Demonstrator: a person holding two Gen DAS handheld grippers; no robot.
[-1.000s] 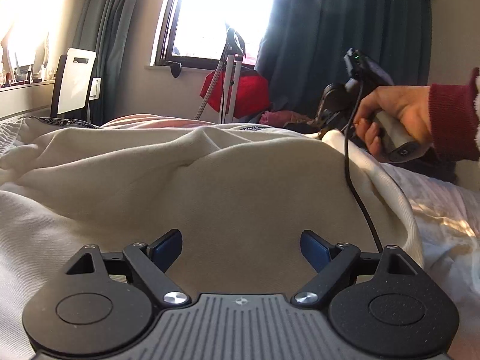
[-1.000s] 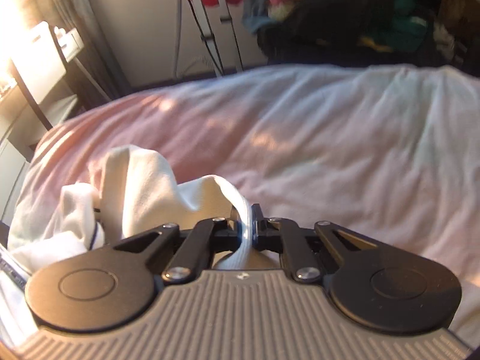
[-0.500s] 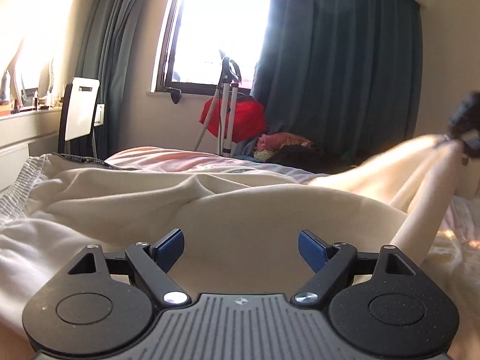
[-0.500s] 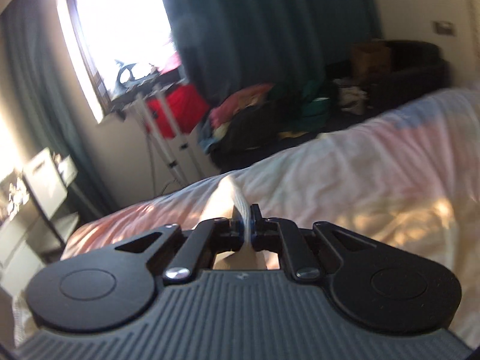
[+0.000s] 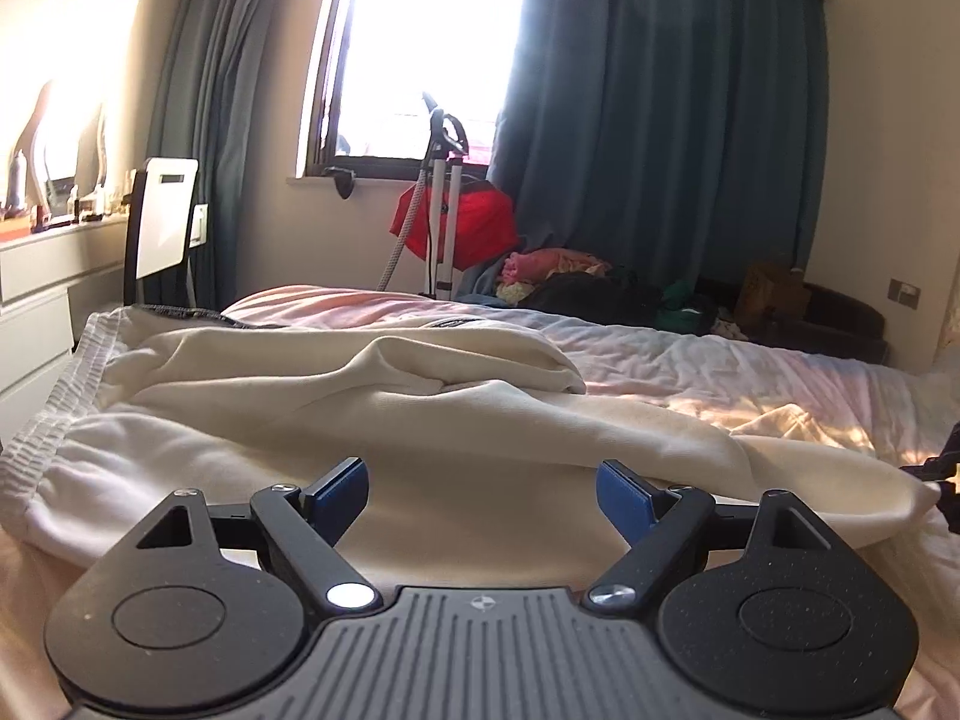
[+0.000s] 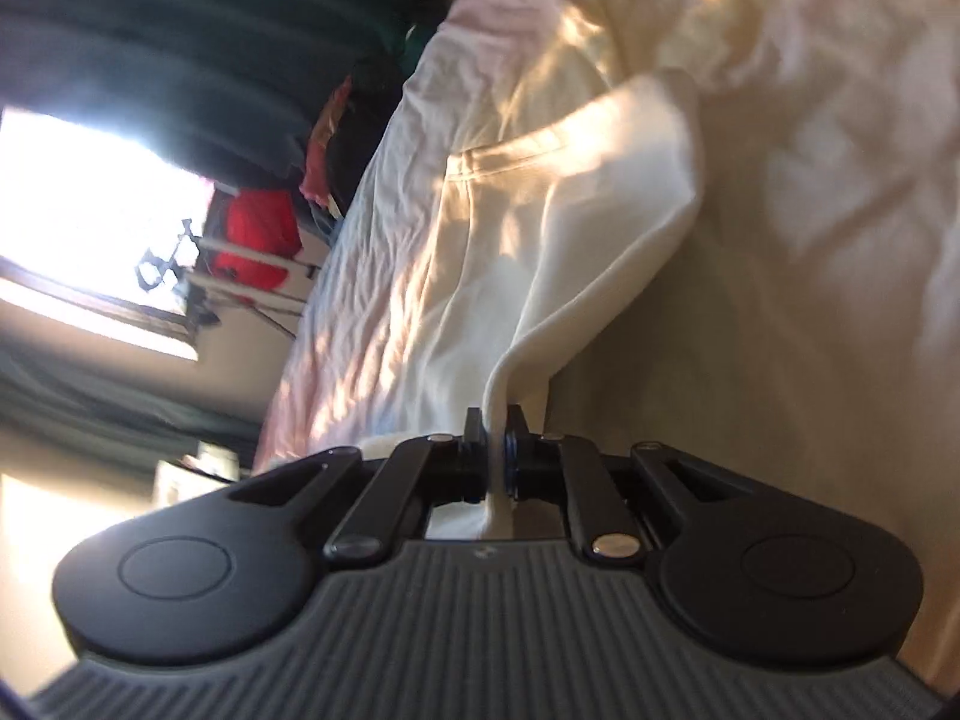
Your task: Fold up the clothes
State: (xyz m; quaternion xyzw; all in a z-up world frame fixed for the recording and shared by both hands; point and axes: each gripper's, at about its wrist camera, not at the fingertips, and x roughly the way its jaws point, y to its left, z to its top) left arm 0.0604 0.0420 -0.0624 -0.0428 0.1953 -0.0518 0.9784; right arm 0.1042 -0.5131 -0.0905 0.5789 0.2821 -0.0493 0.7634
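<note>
A cream garment [image 5: 372, 420] lies spread and rumpled on the bed, its ribbed waistband [image 5: 54, 408] at the left. My left gripper [image 5: 480, 489] is open and empty, low over the near part of the cloth. My right gripper [image 6: 495, 438] is shut on an edge of the same cream garment [image 6: 540, 228], which stretches away from the jaws across the bed. The right wrist view is rolled on its side and blurred. A dark bit of the right gripper [image 5: 945, 468] shows at the right edge of the left wrist view.
The bed sheet [image 5: 750, 372] is pale and wrinkled, sunlit at the right. Beyond it are a window [image 5: 420, 48], dark curtains [image 5: 648, 120], a red bag on a stand [image 5: 462, 222], a clothes pile [image 5: 558, 270], a white chair [image 5: 162, 216] and drawers [image 5: 36, 300].
The right gripper has carried the garment's edge from high at the right down and across to the bed, rolling sideways. The raised cloth has dropped flat. The left gripper stays open.
</note>
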